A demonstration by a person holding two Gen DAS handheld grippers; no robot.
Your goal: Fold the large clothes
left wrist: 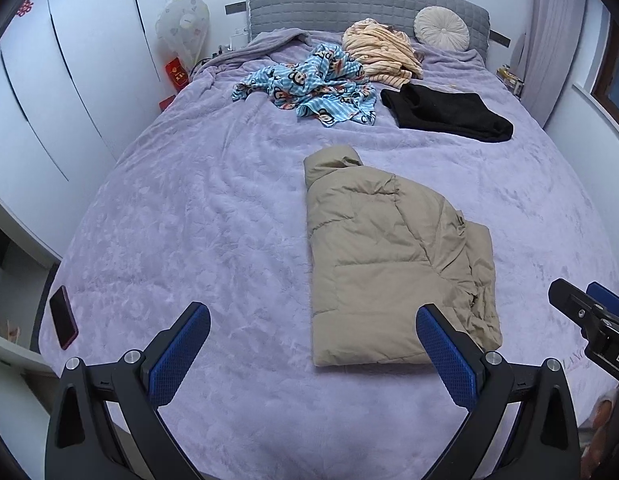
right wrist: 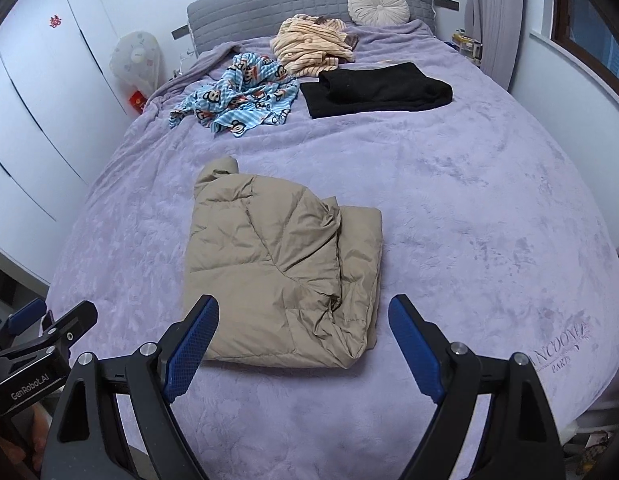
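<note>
A beige puffer jacket [left wrist: 385, 256] lies folded into a long block on the purple bed cover [left wrist: 213, 216], collar toward the headboard. It also shows in the right wrist view [right wrist: 285, 272]. My left gripper [left wrist: 313, 312] is open and empty, held above the bed just in front of the jacket's near left corner. My right gripper [right wrist: 303, 304] is open and empty, above the jacket's near edge. The right gripper shows at the right edge of the left wrist view [left wrist: 589, 312], and the left gripper at the lower left of the right wrist view [right wrist: 45, 332].
A blue cartoon-print garment [left wrist: 309, 88], a peach striped garment [left wrist: 381, 50] and a folded black garment [left wrist: 445, 110] lie near the grey headboard [left wrist: 349, 4]. A round cushion [left wrist: 441, 26] leans there. A dark phone [left wrist: 63, 322] lies at the bed's left edge. White wardrobes [left wrist: 69, 80] stand left.
</note>
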